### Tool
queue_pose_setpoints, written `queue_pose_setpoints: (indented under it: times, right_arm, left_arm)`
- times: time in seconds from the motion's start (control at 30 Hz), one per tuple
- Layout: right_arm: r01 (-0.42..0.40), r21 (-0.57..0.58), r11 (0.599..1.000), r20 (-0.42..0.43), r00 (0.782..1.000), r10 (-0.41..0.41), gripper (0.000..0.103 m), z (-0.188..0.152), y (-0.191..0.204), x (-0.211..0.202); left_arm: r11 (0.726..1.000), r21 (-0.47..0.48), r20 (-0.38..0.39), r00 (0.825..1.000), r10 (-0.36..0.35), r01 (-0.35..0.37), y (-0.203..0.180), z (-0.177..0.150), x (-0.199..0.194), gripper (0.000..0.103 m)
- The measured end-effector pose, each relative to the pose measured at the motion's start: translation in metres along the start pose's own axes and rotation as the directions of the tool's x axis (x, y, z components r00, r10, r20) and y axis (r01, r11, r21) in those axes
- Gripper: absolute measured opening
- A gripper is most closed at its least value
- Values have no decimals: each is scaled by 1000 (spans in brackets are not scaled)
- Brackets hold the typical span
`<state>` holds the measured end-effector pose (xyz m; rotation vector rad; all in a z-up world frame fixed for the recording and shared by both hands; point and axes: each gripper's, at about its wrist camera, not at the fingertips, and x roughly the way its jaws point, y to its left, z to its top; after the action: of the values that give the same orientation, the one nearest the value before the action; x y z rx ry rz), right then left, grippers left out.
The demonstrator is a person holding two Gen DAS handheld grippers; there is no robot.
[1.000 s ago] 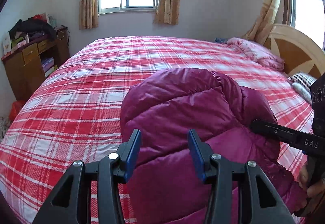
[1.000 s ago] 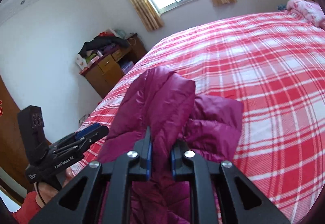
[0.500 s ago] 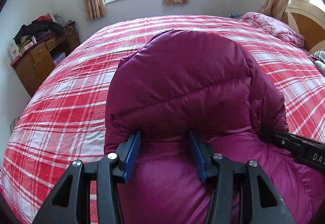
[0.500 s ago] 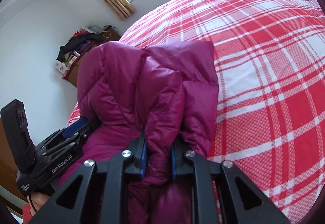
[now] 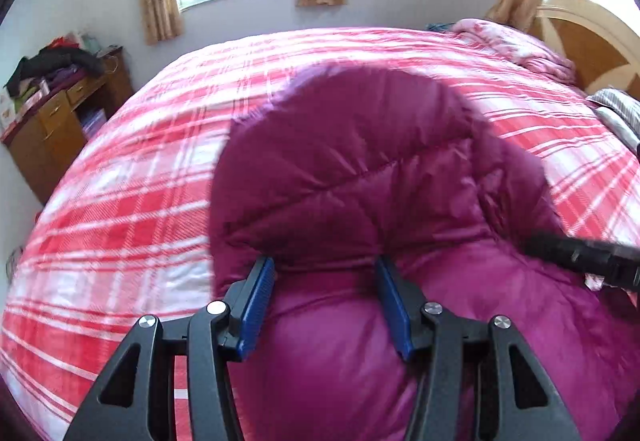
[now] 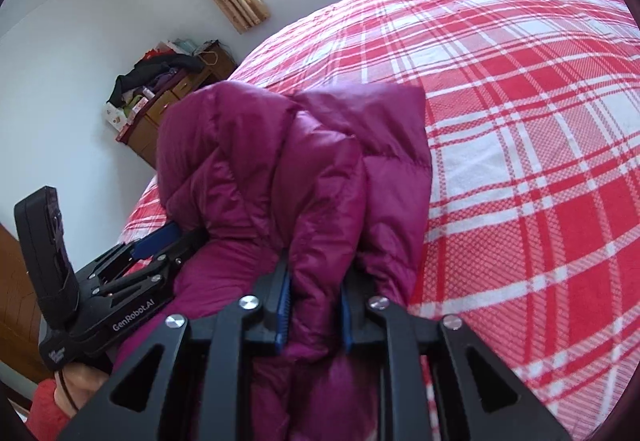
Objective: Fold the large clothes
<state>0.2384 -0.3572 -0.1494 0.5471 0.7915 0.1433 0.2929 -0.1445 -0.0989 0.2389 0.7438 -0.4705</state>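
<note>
A magenta puffer jacket [image 5: 360, 169] lies bunched on the red plaid bed [image 5: 120, 201]. Its upper part is folded over toward me. My left gripper [image 5: 326, 277] stands half apart over the jacket, jaws opening slightly; the tips meet the folded edge and padded fabric fills the gap without being clamped. In the right wrist view, my right gripper [image 6: 316, 281] pinches a thick ridge of the jacket [image 6: 280, 169] between its blue pads [image 6: 283, 305] while the jaws are opening. The right gripper's black finger [image 5: 580, 257] pokes into the jacket's right side.
A wooden dresser [image 5: 52, 129] piled with clothes stands left of the bed. A pink quilt [image 5: 516, 49], a striped pillow [image 5: 616, 109] and the wooden headboard [image 5: 580, 41] are at the far right. A hand [image 6: 80, 381] in a red sleeve holds the left tool.
Both grippers sank toward the bed with the jacket, and its folded top came down over the lower part. The right jaws widened a little around the fold.
</note>
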Motion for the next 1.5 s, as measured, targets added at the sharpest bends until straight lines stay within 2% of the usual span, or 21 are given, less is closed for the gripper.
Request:
queue_pose_setpoints:
  times: [0.03,0.1,0.13,0.2,0.33,0.5,0.63,0.77,0.9,1.0,1.03,1.07,1.17,1.23,1.27,1.3,1.4,1.5]
  right_arm:
    - [-3,-7,1000,24,1000,3,28,3,0,-13]
    - [20,-35,999,99,995,-17,28,15,3,-35]
    - [32,-49,998,125,992,-26,29,22,5,-41]
    - [60,-90,994,141,989,-47,29,41,13,-41]
    - [90,-138,986,77,994,-80,29,66,25,-1]
    - [164,-149,975,-32,985,-171,29,59,12,57]
    - [157,-102,982,-23,987,-160,25,49,-6,73]
    - [204,-136,969,-7,978,-207,25,46,2,74]
    - [213,-143,967,0,977,-215,25,44,4,69]
    - [202,-120,972,0,979,-204,33,45,2,59]
    - [204,-95,974,-1,979,-205,47,44,0,49]
    - [202,-68,977,10,979,-202,66,44,-1,39]
    - [90,-6,996,128,988,-89,87,32,-11,-14]
    - [33,31,999,157,987,-37,98,24,-21,-35]
    - [8,46,999,149,989,-15,98,22,-24,-36]
    - [-19,67,998,118,993,11,98,18,-29,-33]
    - [-34,72,997,51,998,31,98,10,-25,-14]
    - [-108,82,991,-9,994,109,98,0,-18,11]
  left_arm:
    - [1000,10,13,1000,1,-2,3,4,-7,54]
    - [1000,25,49,999,16,-17,8,16,-18,58]
    - [999,20,60,998,29,-30,10,23,-18,63]
    - [998,-5,54,997,57,-57,11,37,-9,68]
    - [996,-55,-34,997,66,-68,14,49,30,69]
    - [995,-41,-60,994,93,-95,5,45,55,72]
    - [996,-46,-82,994,78,-82,3,44,69,76]
    - [993,-55,-82,992,96,-101,3,41,80,85]
    - [994,-62,-88,993,82,-88,5,40,76,86]
    - [997,-54,-106,993,50,-56,10,37,61,86]
    - [997,-61,-106,994,41,-48,14,35,52,86]
    - [997,-76,-91,996,22,-29,20,32,40,86]
    - [980,-194,-16,999,-43,39,53,16,1,86]
    - [946,-298,-17,991,-136,125,73,2,-7,86]
    - [922,-344,-19,981,-195,177,78,-5,-6,86]
    - [909,-362,-21,974,-227,204,80,-10,-4,86]
    - [897,-383,-41,966,-256,222,74,-24,9,86]
    - [845,-454,-35,942,-334,282,74,-33,23,86]
